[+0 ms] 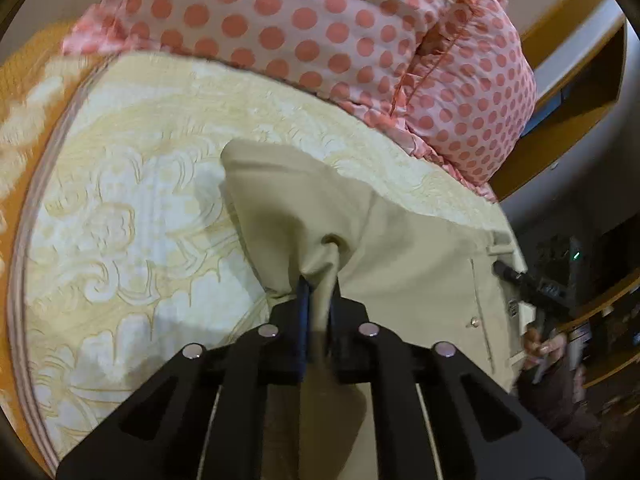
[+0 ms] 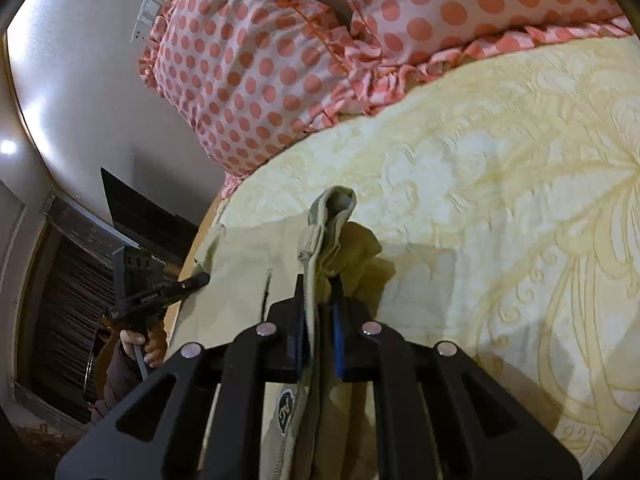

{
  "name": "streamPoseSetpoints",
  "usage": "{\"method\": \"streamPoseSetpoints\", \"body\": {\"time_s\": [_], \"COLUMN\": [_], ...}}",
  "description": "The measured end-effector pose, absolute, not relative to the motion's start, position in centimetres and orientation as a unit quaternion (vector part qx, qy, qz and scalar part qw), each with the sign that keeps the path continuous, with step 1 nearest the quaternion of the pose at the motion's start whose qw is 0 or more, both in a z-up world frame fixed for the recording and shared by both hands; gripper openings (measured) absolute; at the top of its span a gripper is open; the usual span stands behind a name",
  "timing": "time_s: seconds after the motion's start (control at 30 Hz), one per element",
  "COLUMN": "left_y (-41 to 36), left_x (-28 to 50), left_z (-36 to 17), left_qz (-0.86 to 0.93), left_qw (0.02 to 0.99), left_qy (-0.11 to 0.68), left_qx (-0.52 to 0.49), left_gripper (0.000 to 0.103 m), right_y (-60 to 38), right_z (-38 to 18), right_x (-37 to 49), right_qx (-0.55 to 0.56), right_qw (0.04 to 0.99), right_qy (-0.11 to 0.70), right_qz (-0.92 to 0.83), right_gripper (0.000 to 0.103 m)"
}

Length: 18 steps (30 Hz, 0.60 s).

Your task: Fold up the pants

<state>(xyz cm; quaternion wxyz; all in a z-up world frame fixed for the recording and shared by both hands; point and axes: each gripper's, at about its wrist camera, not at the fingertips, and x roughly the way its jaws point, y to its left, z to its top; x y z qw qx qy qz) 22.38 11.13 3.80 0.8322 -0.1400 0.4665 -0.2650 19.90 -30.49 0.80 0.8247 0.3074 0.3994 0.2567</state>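
Note:
Beige pants (image 1: 400, 248) lie on a cream and yellow patterned bedspread (image 1: 132, 216). My left gripper (image 1: 318, 284) is shut on a bunched fold of the pants and holds it lifted off the bed. My right gripper (image 2: 318, 286) is shut on the waistband of the pants (image 2: 320, 236), with the pocket lining sticking up. The rest of the pants (image 2: 244, 256) lies flat toward the left edge of the bed. Each gripper shows in the other's view: the right one (image 1: 500, 268) at the waistband edge, the left one (image 2: 202, 279) at the left edge.
Pink polka-dot pillows (image 1: 320, 20) lie across the head of the bed, also in the right wrist view (image 2: 280, 60). A wall (image 2: 92, 80) and dark furniture (image 2: 140, 216) stand beside the bed. Wooden shelves (image 1: 580, 92) are at the right.

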Motion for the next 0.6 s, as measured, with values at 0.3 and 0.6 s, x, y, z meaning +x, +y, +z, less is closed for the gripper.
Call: {"method": "streamPoseSetpoints", "body": {"time_s": [0.3,0.6], "left_y": [7.5,7.0], "left_x": [28.6,23.7], "left_z": [7.4,9.3], "left_qz": [-0.206,-0.182], "left_qw": [0.891,0.913], "left_qy": [0.393,0.361], "left_qx": [-0.091,-0.047], "left_gripper": [0.004,0.010], "right_y": [-32.0,-34.5], "right_z": [4.9,5.0], "right_x": [26.5,23.1], "right_qx": [0.261,0.282], "right_qw": [0.874,0.877], "right_qy": [0.361,0.362], "right_qz": [0.196,0.144], "right_gripper": [0.011,0.069]}}
